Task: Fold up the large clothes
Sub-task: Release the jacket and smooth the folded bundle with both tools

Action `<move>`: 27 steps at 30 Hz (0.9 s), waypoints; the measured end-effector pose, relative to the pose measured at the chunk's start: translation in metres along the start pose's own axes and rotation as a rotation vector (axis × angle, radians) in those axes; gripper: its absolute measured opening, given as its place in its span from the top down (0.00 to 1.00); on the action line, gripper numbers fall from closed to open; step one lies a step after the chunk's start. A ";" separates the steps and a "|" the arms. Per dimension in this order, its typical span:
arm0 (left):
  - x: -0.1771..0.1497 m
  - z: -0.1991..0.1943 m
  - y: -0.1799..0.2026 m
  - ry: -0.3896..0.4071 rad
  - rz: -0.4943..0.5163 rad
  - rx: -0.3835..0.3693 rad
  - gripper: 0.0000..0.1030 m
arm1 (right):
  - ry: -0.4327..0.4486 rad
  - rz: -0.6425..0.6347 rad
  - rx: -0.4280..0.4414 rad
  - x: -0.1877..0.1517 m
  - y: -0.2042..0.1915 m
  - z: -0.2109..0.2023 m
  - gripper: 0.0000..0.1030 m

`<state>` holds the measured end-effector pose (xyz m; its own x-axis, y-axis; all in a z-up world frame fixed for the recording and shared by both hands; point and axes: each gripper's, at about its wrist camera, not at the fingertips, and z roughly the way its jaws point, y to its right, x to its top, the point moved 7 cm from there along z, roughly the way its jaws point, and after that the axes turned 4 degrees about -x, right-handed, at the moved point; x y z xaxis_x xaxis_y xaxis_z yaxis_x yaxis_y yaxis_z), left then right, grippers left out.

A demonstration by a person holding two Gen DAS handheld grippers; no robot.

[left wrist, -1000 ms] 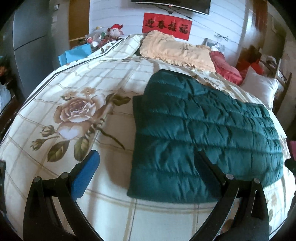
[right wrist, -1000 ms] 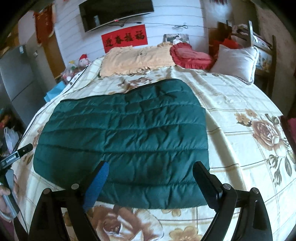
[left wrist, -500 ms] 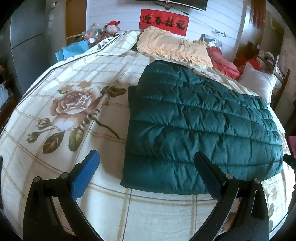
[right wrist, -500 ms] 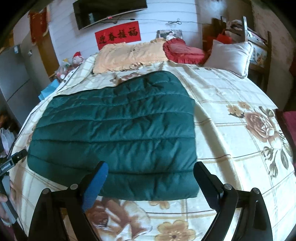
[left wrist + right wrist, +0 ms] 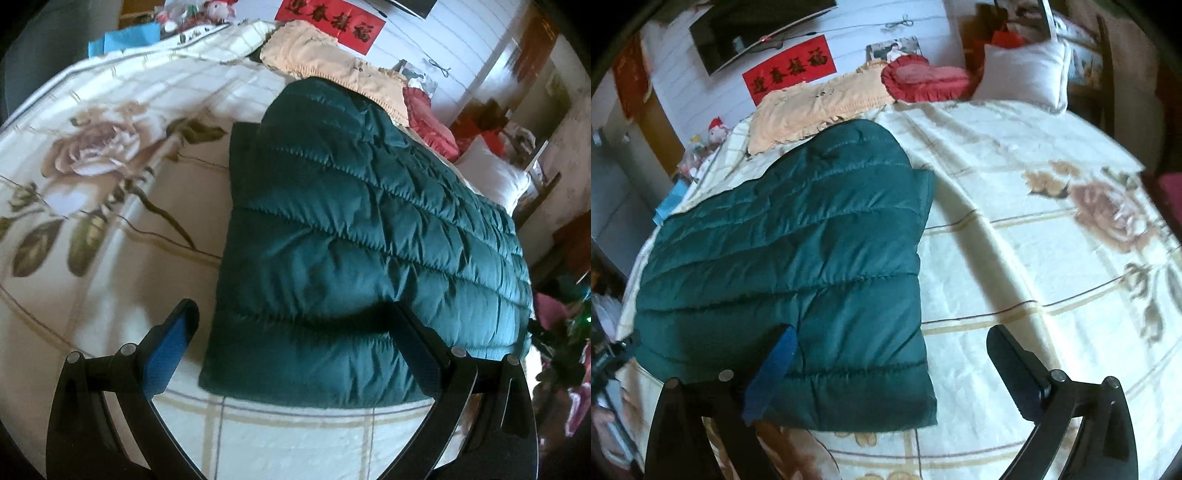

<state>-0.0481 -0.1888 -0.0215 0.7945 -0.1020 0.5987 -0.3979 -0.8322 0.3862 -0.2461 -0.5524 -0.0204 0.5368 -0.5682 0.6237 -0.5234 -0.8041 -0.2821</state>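
Dark green quilted puffer jacket [image 5: 369, 236], folded into a flat, roughly rectangular slab with stitched horizontal channels. Lying spread on floral cream bedspread [image 5: 110, 184], one straight edge near the foot, rounded end toward the pillows.

Right wrist view. Green quilted jacket [image 5: 798, 266] lies flat on the bed [image 5: 1015, 258], folded, toward the bed's left side, its near right corner close to the bed's near edge. Right gripper [image 5: 886, 354] spread wide, holding nothing: blue-padded finger over the jacket's near edge, other finger over bare floral bedspread. Cream pillow [image 5: 820, 107], red heart cushion [image 5: 923, 79] and white pillow [image 5: 1023, 70] along the head edge.
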 end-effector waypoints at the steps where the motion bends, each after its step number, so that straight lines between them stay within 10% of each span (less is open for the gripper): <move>1: 0.001 0.004 0.000 -0.010 -0.010 -0.015 0.01 | -0.005 0.008 0.028 0.002 -0.001 0.005 0.01; 13: 0.007 0.020 0.004 -0.030 -0.073 -0.048 0.00 | -0.081 0.102 0.285 0.014 -0.028 0.044 0.00; 19: 0.010 0.019 0.004 -0.049 -0.070 -0.060 0.03 | -0.080 0.115 0.260 0.014 -0.041 0.046 0.01; 27: 0.012 -0.014 0.018 0.021 0.017 -0.051 0.47 | -0.009 0.034 0.225 0.020 -0.056 0.006 0.52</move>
<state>-0.0522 -0.1970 0.0020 0.7779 -0.1043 0.6196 -0.4347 -0.8013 0.4110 -0.2023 -0.5203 0.0036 0.5274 -0.5964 0.6051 -0.3811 -0.8026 -0.4589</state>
